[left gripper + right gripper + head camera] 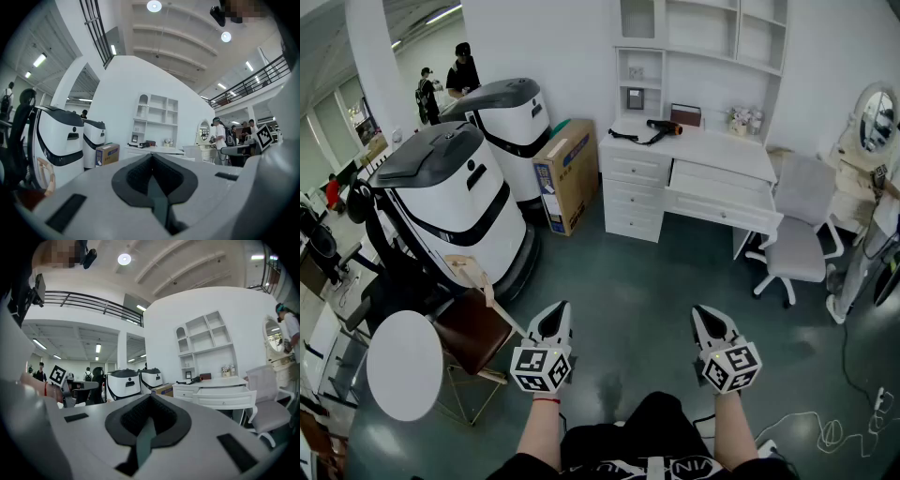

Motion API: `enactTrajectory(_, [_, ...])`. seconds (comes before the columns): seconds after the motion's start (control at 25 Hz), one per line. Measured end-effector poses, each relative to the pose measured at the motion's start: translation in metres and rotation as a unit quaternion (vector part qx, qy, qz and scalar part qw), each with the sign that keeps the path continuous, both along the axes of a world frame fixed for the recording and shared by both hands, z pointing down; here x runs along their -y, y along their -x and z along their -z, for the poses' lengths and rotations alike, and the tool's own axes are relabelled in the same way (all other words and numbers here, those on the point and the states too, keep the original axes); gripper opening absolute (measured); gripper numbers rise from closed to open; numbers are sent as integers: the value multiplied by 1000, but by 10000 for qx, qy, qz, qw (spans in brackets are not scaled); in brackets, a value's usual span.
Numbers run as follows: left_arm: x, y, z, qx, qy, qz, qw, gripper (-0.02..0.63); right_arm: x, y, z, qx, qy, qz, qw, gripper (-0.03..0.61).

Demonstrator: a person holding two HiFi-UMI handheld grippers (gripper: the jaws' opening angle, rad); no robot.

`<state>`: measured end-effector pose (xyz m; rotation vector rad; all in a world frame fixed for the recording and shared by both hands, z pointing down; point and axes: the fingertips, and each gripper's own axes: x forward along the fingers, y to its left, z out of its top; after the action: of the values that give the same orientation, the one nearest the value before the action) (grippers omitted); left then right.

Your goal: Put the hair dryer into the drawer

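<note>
A black hair dryer point(659, 129) with an orange nozzle lies on the white desk point(712, 148) at the far side of the room, its cord trailing left. Below the desktop a wide drawer point(724, 199) stands pulled out. Far from the desk, at the bottom of the head view, both grippers are held level over the grey floor. My left gripper point(554, 317) is shut and holds nothing. My right gripper point(707, 316) is likewise shut and empty. The hair dryer shows small in the right gripper view point(200, 378) and tiny in the left gripper view point(142, 145).
A white swivel chair point(799, 228) stands right of the drawer. Two large white cleaning machines point(455, 202) and a cardboard box point(565, 173) line the left. A brown chair point(474, 331) and round white table point(405, 364) sit near my left gripper. Cables point(839, 431) lie at bottom right.
</note>
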<state>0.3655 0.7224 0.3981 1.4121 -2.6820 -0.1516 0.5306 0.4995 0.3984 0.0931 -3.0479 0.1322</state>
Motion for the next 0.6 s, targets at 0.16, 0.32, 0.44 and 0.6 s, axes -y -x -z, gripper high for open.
enactTrajectory(0.16, [3, 10, -1, 11, 79, -65, 9999, 5, 2, 15, 1, -29, -4, -3, 10000, 3])
enactTrajectory(0.32, [13, 24, -5, -28, 94, -89, 9999, 5, 13, 32, -2, -48, -33, 18, 10000, 3])
enactTrajectory(0.44, [25, 42, -11, -38, 171, -119, 9998, 5, 25, 54, -12, -108, -13, 41, 9999, 3])
enactTrajectory(0.6, [47, 72, -18, -96, 193, -121, 9997, 5, 44, 90, -23, -244, -95, 150, 9995, 3])
